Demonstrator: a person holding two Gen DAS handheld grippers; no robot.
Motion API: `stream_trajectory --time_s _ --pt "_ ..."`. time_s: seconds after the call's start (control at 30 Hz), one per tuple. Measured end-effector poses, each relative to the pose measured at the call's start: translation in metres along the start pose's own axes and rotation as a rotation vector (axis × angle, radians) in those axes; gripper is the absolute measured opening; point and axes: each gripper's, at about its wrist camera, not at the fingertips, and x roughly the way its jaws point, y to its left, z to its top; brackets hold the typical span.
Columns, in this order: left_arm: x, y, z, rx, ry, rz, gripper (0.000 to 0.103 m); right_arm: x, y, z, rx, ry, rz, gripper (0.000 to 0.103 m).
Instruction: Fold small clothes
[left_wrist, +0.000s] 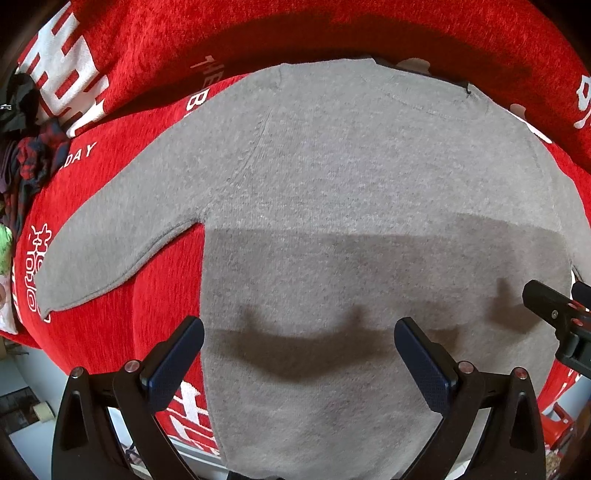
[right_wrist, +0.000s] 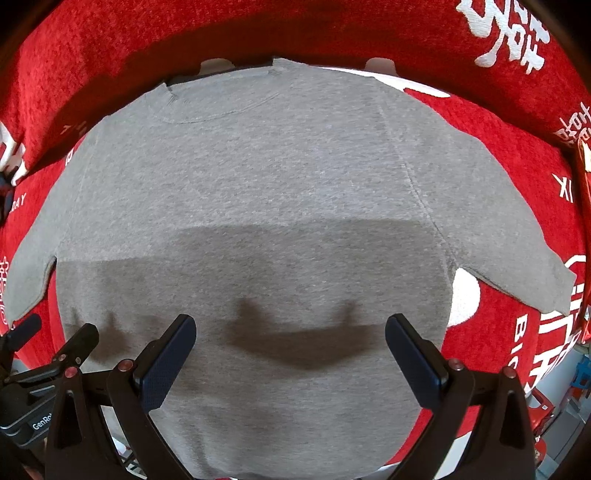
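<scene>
— Red fleece blanket with white lettering (left_wrist: 122, 266) covers the whole surface, right?

— Yes, and a heap of dark plaid clothes (left_wrist: 31, 166) sits at its far left edge in the left wrist view.

— Where is the garment?

— A small grey knitted sweater (left_wrist: 351, 184) lies flat on the blanket, neckline away from the cameras, hem nearest them. Its one sleeve (left_wrist: 110, 251) spreads out to the left, and the other sleeve (right_wrist: 517, 240) spreads out to the right (that one is clear only in the right wrist view).

— And the left claw (left_wrist: 299, 350)?

— Spread wide, holding nothing, hovering over the lower body of the sweater near its left side seam.

— The right claw (right_wrist: 291, 347)?

— Also spread wide and empty, over the lower middle of the sweater. Both cast shadows on the grey knit. Each camera catches part of the other claw at its edge.
</scene>
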Motion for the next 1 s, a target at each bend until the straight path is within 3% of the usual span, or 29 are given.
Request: stream_trajectory --time_s 0.27,0.4,0.53,0.73,1.0 --pt "0.001 0.004 0.001 -0.009 -0.012 -0.024 0.103 0.001 0.005 0.0 -0.004 -0.004 -0.029 0.102" --pt "0.001 0.006 0.0 -0.017 -0.021 -0.03 0.103 0.002 0.007 0.002 -0.006 0.01 0.006 0.102" --pt "0.001 0.01 0.0 -0.027 -0.052 -0.053 0.103 0.001 0.008 0.001 -0.012 0.003 -0.044 0.102" --pt "0.003 0.014 0.0 -0.03 -0.03 -0.051 0.103 -0.001 0.018 0.001 -0.018 0.009 -0.088 0.102" --pt "0.005 0.022 0.0 -0.035 -0.007 -0.053 0.103 -0.002 0.022 0.012 -0.025 0.006 -0.052 0.102"
